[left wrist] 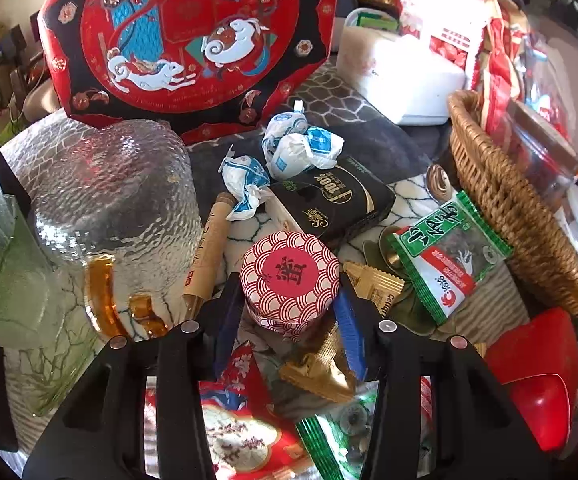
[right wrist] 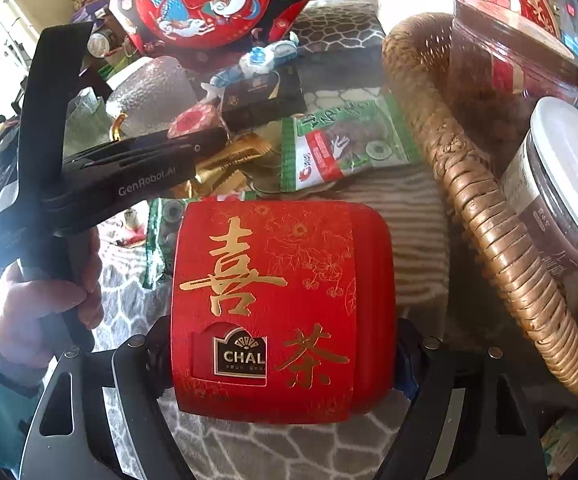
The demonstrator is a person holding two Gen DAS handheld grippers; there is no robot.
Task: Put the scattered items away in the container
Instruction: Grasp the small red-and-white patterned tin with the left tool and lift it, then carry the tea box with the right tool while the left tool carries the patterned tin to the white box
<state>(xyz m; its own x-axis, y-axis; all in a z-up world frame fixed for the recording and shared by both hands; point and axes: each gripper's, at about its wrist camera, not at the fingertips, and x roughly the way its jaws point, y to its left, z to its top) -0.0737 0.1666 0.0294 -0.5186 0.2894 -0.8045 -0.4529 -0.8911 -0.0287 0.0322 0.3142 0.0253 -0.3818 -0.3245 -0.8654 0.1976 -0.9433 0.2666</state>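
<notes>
Red-and-white patterned paper wraps the small round tin (left wrist: 289,280), which stands on the tabletop (right wrist: 249,448) between the fingers of the left gripper (left wrist: 287,312). The fingers are at both its sides, but I cannot tell if they already press it. To the right, the right gripper (right wrist: 281,356) has its fingers clamped on the red tea box (right wrist: 277,308), just beside the wicker basket (right wrist: 489,216). I think each should be lifted straight up, carried over the rim, and released low inside, avoiding the jars (right wrist: 561,184).
</notes>
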